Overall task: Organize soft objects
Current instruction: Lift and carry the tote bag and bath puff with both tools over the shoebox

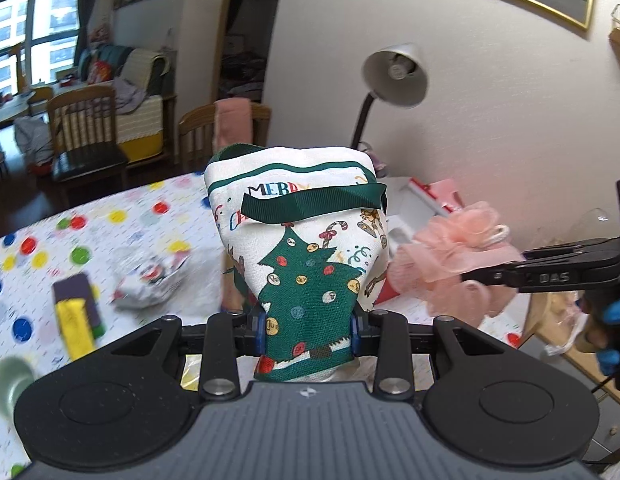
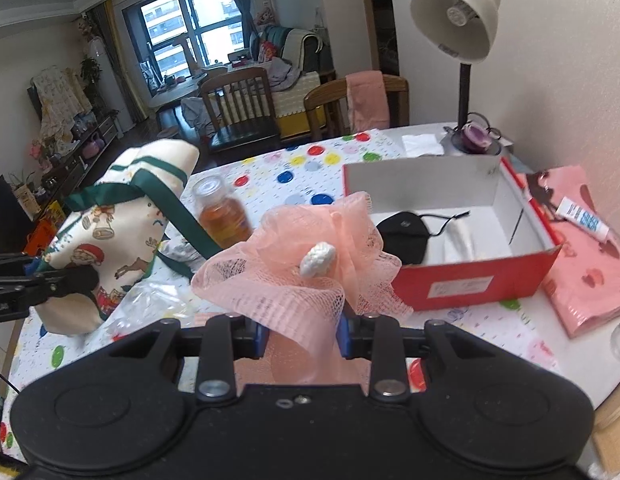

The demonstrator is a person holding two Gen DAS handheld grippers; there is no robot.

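My left gripper (image 1: 308, 330) is shut on a white Christmas cloth bag (image 1: 306, 248) with a green tree print and green strap, held up above the table. The bag also shows at the left of the right wrist view (image 2: 118, 236). My right gripper (image 2: 302, 334) is shut on a pink mesh bath pouf (image 2: 306, 264) with a white rope knot, held above the table in front of a red shoebox (image 2: 470, 280). The pouf and right gripper show at the right of the left wrist view (image 1: 458, 256). The box holds a black pouch (image 2: 406, 236) and something white.
The table has a polka-dot cloth (image 2: 310, 164). On it are an amber bottle (image 2: 224, 216), crumpled plastic wrap (image 2: 150, 304), a pink packet with a tube (image 2: 590, 256), a desk lamp (image 2: 462, 24), a yellow and purple block (image 1: 76, 316), a green cup (image 1: 8, 384). Wooden chairs (image 2: 246, 112) stand beyond.
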